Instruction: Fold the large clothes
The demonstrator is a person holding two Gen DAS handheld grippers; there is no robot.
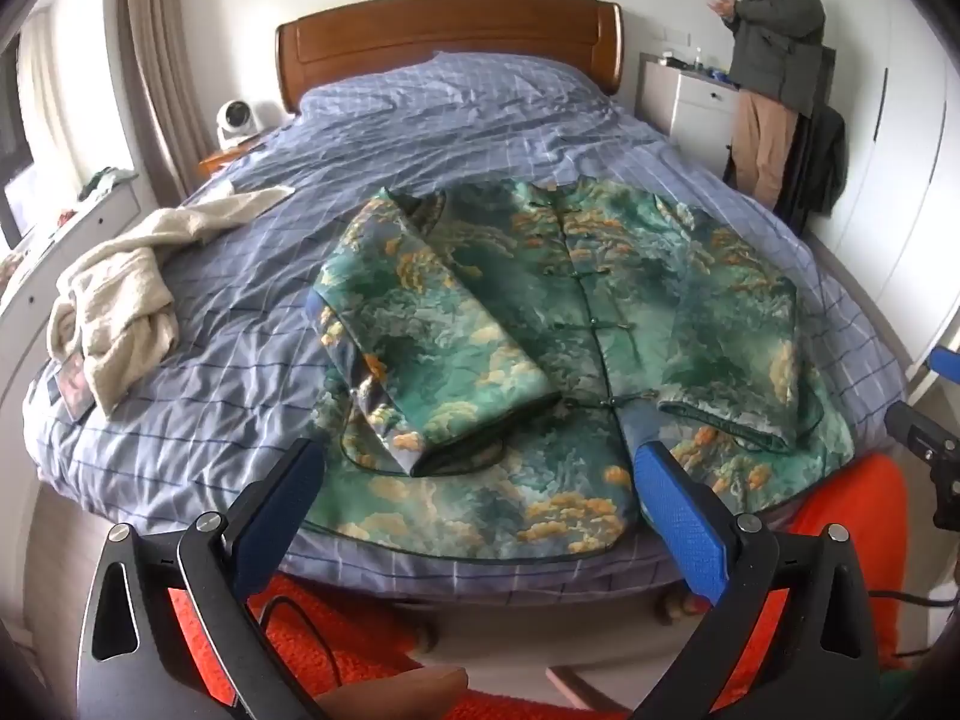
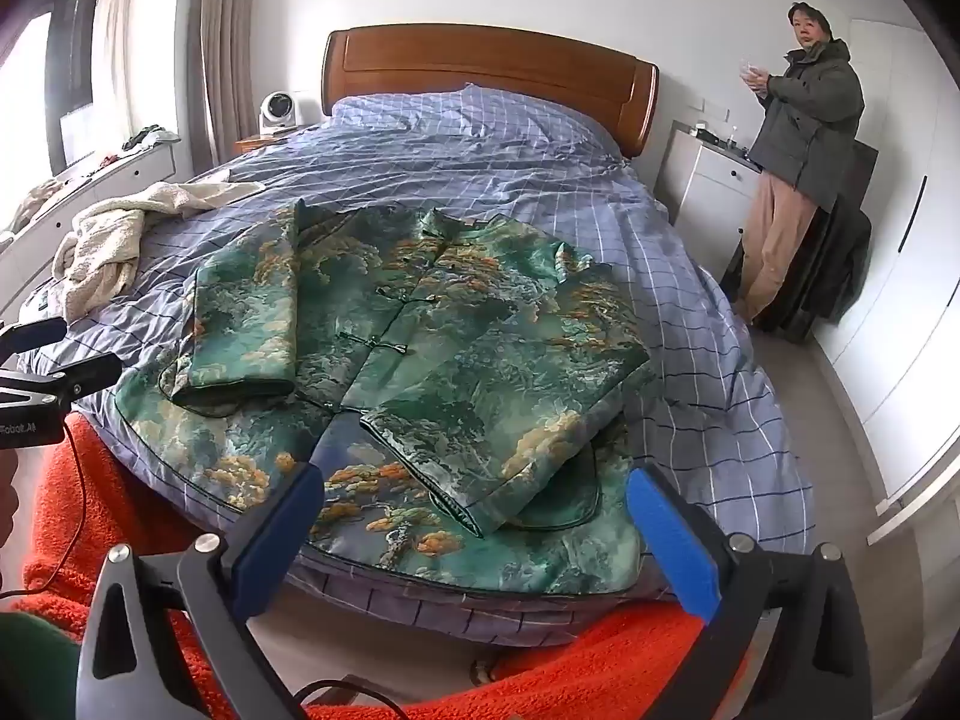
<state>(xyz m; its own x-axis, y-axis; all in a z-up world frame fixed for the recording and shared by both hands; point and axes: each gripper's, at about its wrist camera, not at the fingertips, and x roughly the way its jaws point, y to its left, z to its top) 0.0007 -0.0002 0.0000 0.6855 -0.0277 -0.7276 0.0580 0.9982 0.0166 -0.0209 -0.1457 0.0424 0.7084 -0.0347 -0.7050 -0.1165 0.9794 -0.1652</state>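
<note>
A green jacket [image 1: 540,312] with orange cloud pattern and knot buttons lies face up on the bed [image 1: 240,276], hem at the near edge. Both sleeves are folded inward over its front. It also shows in the right wrist view [image 2: 432,348]. My left gripper [image 1: 477,468] is open and empty, hovering just above the jacket's hem. My right gripper [image 2: 474,492] is open and empty, above the hem near the folded right sleeve cuff [image 2: 474,498]. Each gripper's body shows at the edge of the other view.
A crumpled cream garment [image 1: 120,294] lies on the bed's left side. A person [image 1: 774,72] stands at the right by a white nightstand [image 1: 696,102]. A wooden headboard [image 1: 450,36] is at the back. An orange fuzzy fabric [image 2: 600,660] lies below the bed's near edge.
</note>
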